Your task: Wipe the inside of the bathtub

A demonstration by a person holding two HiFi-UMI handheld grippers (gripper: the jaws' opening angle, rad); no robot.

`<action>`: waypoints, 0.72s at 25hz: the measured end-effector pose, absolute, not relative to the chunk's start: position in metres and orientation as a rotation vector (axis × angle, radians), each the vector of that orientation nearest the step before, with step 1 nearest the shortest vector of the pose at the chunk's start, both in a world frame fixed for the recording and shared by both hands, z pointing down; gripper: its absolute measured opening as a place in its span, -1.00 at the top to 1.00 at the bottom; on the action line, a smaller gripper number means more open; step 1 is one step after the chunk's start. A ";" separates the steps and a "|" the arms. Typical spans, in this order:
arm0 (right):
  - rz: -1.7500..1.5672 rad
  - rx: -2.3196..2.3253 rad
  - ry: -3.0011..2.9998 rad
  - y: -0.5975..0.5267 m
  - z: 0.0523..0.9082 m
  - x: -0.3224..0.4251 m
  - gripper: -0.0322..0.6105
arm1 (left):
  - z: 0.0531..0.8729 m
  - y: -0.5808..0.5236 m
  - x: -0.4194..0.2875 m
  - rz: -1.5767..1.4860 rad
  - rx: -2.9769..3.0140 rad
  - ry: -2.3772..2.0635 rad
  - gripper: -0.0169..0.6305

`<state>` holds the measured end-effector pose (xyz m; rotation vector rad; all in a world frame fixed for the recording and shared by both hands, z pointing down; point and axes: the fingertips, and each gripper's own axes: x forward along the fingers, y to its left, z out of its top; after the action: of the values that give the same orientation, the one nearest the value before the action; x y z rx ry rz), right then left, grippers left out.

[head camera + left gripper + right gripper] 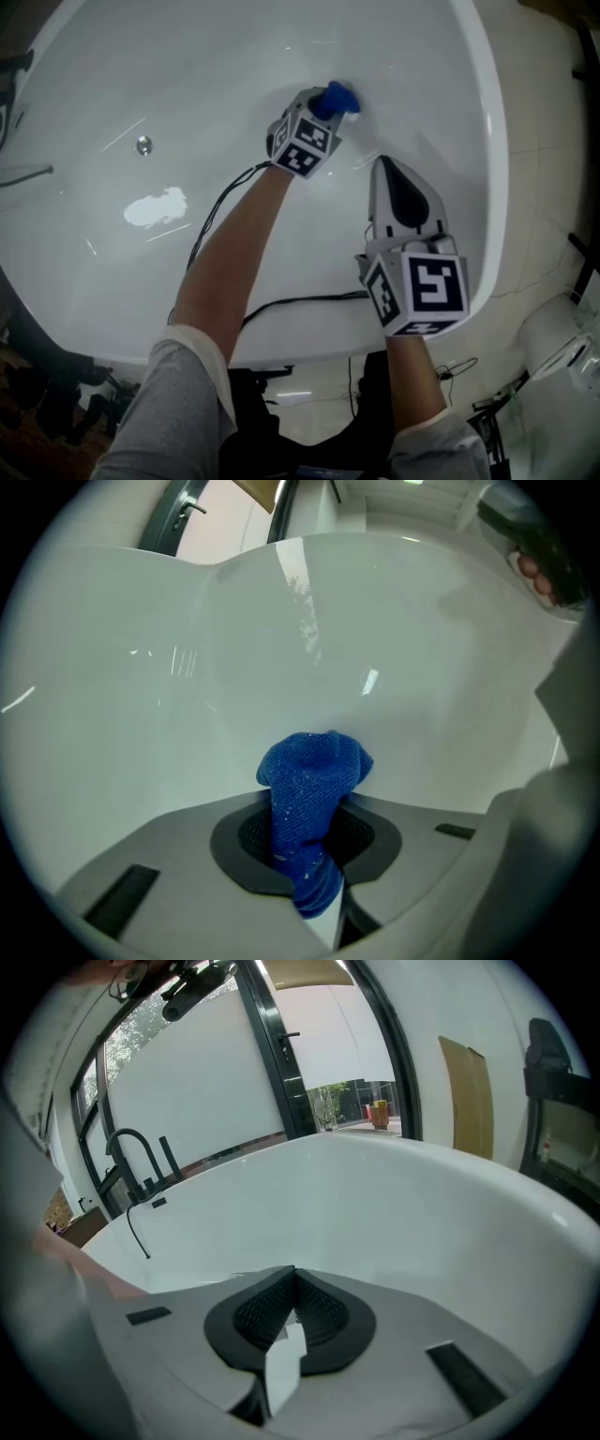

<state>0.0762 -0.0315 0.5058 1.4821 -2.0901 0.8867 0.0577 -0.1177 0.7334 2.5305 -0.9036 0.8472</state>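
A white bathtub [112,84] fills the head view. My left gripper [323,105] reaches down inside it, shut on a blue cloth [336,99] that presses against the far inner wall. In the left gripper view the blue cloth [309,794] bunches out from between the closed jaws toward the white bathtub wall [281,658]. My right gripper [382,167] hangs above the tub's near right side, shut with nothing held. Its own view shows the right gripper [291,1283] with jaws together over the bathtub interior [394,1204].
A round drain [143,144] sits on the tub floor at left, beside a bright reflection. Black cables [281,305] run over the tub's near rim. A black faucet [136,1162] stands at the tub's far end. The tiled floor [553,141] lies right of the rim.
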 end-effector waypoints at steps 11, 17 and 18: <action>0.898 1.493 -2.063 -0.027 0.483 0.084 0.88 | 0.697 -0.045 0.097 0.812 2.585 -0.741 0.73; 0.883 1.484 -2.083 -0.024 0.464 0.085 0.88 | 0.676 -0.028 0.110 0.796 2.617 -0.724 0.73; 0.882 1.489 -2.081 -0.024 0.460 0.086 0.88 | 0.671 -0.037 0.108 0.790 2.629 -0.733 0.73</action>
<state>0.0864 -0.0236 0.4603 1.4885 -2.0811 0.8818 0.1082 -0.0368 0.6706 2.6285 -0.7327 0.7904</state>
